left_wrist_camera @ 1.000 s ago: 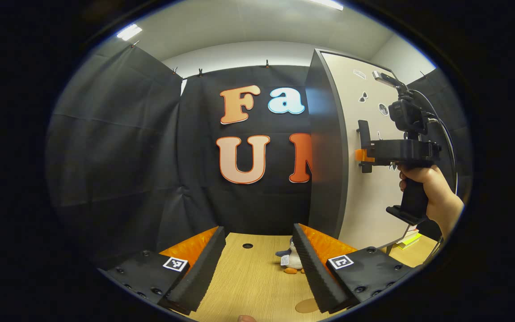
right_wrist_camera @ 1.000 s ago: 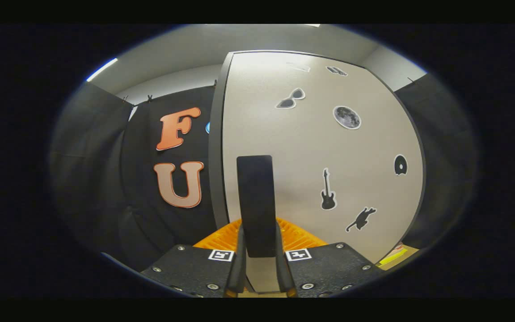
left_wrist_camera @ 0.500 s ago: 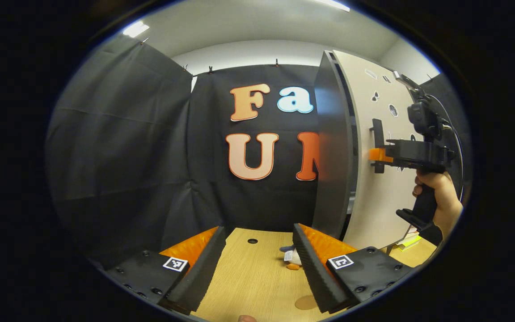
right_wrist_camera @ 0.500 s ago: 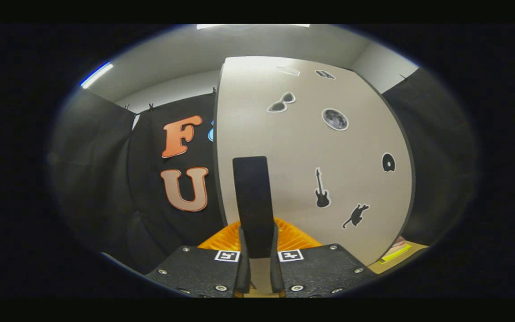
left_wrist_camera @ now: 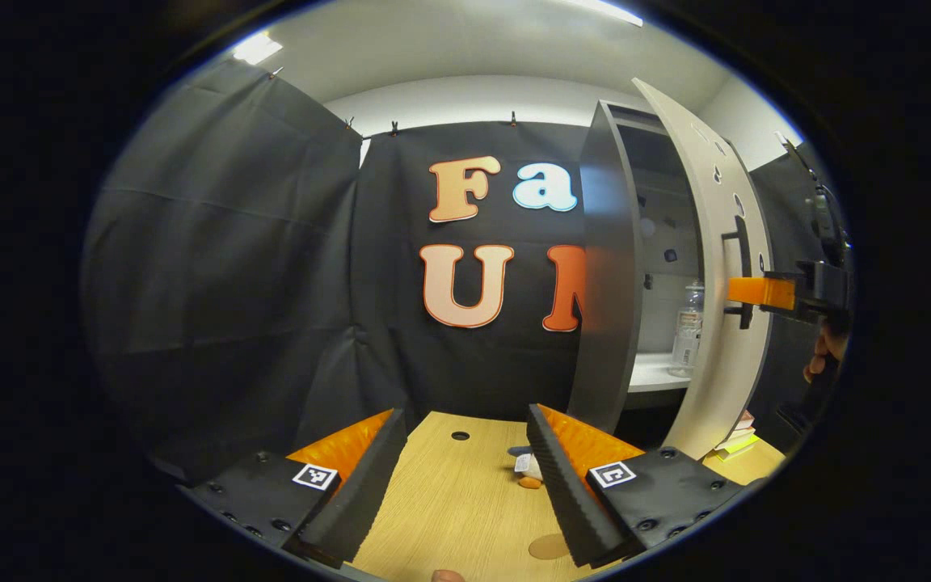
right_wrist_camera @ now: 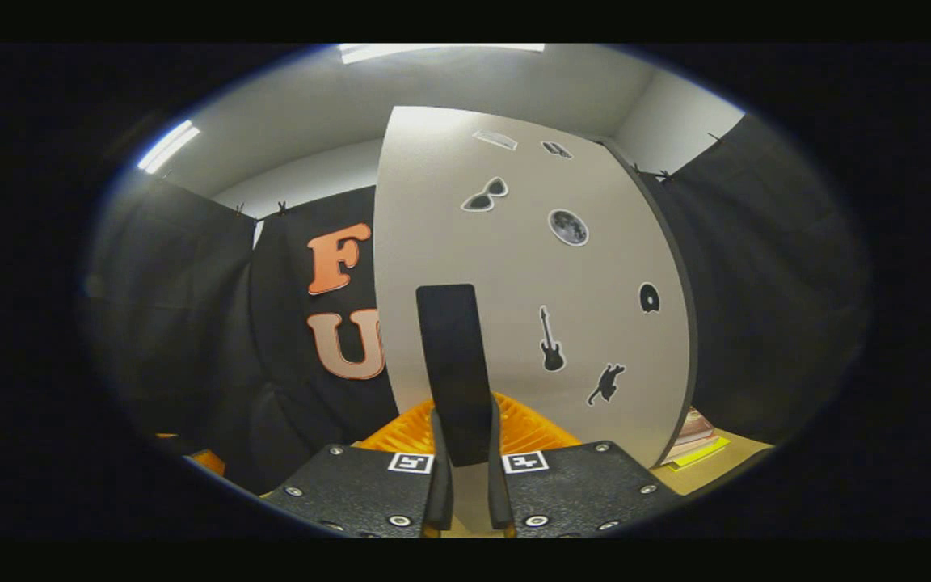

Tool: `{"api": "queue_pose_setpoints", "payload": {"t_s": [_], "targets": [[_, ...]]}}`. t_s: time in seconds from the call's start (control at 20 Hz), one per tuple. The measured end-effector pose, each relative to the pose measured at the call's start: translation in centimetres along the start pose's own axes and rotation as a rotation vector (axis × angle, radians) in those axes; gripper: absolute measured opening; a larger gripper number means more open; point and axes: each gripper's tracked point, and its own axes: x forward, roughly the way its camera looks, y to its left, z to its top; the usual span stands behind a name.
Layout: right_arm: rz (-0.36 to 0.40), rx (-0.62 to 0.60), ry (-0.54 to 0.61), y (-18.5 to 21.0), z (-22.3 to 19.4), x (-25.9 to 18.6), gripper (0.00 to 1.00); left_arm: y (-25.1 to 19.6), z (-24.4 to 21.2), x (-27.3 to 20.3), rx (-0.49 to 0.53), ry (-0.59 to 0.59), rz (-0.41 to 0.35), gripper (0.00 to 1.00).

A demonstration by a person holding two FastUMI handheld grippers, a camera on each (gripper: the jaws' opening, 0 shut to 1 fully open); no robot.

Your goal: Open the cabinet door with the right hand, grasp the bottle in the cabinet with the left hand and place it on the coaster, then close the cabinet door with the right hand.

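Pale grey, the door (right_wrist_camera: 514,267) carries small dark stickers, and my right gripper (right_wrist_camera: 463,453) is clamped on its black handle (right_wrist_camera: 453,364), both fingers pressed against the bar's sides. From the left gripper view I see the door (left_wrist_camera: 720,267) standing partly open, its handle (left_wrist_camera: 743,267) held by the right gripper (left_wrist_camera: 744,291) far to the side. Through the gap the cabinet (left_wrist_camera: 607,267) shows a white shelf (left_wrist_camera: 653,376), and the bottle (left_wrist_camera: 688,327), clear plastic, stands upright on it near the door edge. My left gripper (left_wrist_camera: 457,477) hangs over the wooden table (left_wrist_camera: 457,501) with its fingers spread wide and nothing between them. The round coaster (left_wrist_camera: 548,547) lies on the table by the right finger. A small toy (left_wrist_camera: 525,469) sits farther back, partly hidden.
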Motion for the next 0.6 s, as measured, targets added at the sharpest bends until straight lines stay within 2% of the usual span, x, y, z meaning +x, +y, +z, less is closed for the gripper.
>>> {"api": "queue_pose_setpoints", "payload": {"t_s": [0.2,0.3,0.6], "targets": [[-0.016,-0.006,0.008,-1.8,0.5,-2.8,0.14,-2.7,-0.1,0.0,0.0,0.0,-0.062,0.98],[-0.03,-0.005,0.008,-3.0,0.9,-4.5,0.17,-3.8,0.0,-0.1,-0.001,-0.005,-0.088,0.98],[-0.143,-0.036,0.008,-7.7,2.1,-9.5,0.16,-9.0,0.4,0.8,-0.016,-0.02,-0.229,0.98]]}}
